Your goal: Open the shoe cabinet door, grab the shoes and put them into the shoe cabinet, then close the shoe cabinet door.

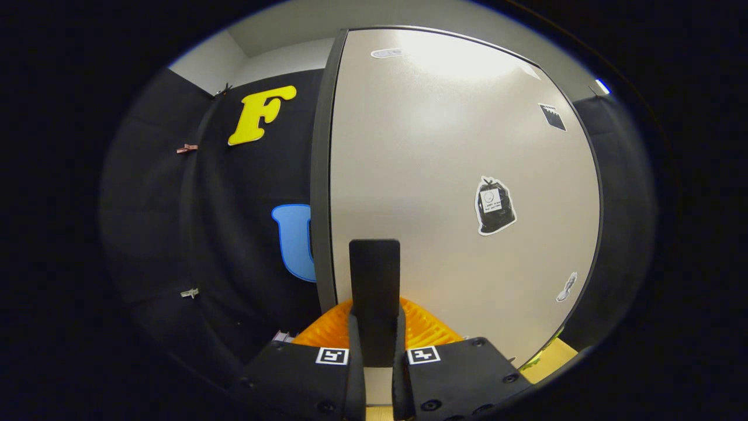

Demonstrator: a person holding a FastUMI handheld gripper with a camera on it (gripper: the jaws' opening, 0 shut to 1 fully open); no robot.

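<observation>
The shoe cabinet door (444,164) is a pale beige panel with a dark edge (321,175) down its left side, and it stands close in front of me. A black upright handle (374,269) sticks out from the door's lower part. My gripper (374,313) is shut on this handle. One ribbed finger (327,327) presses on its left side and the other presses on its right. The handle's lower end runs down between the finger mounts.
Several stickers dot the door, the largest being a black bag-shaped sticker (495,206) to the right of the handle. The booth's black cloth wall (234,234) hangs left of the door's edge. A strip of light wooden surface (555,354) shows below the door's lower right corner.
</observation>
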